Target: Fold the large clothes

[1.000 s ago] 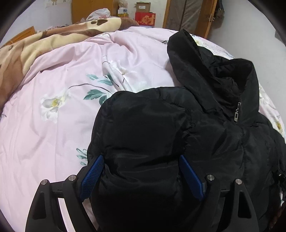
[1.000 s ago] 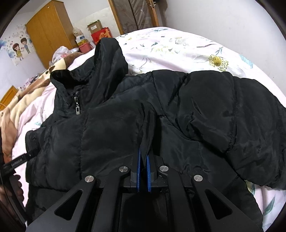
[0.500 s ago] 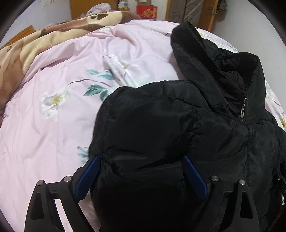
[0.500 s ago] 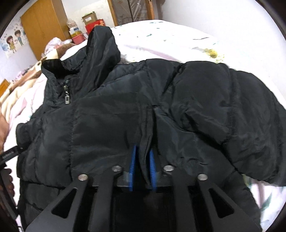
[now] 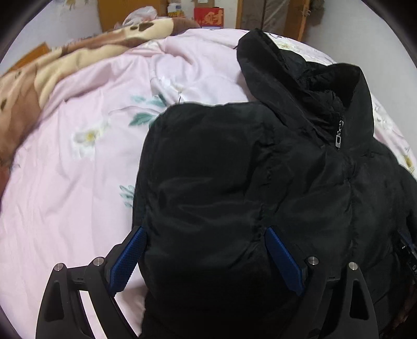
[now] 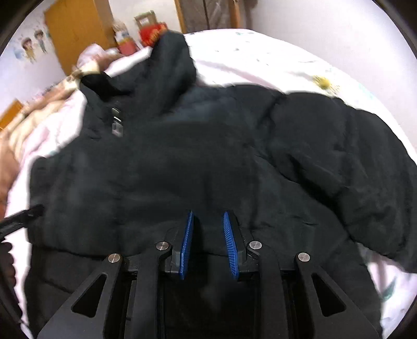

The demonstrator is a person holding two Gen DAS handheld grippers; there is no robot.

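Black jacket (image 5: 260,182) is spread on the bed (image 5: 78,195), one sleeve laid across; folding is barely begun. Left claw (image 5: 206,256) and right claw (image 6: 208,243) are held open above the jacket.

Nothing really readable here. Red box (image 5: 208,17) by the far wall has gold characters, too blurry to make out. Same for the yellow-labelled packet (image 5: 175,13).

Pink floral bedsheet (image 5: 78,187), brown blanket (image 5: 39,78) – wardrobe (image 6: 75,34), red box (image 5: 208,17)
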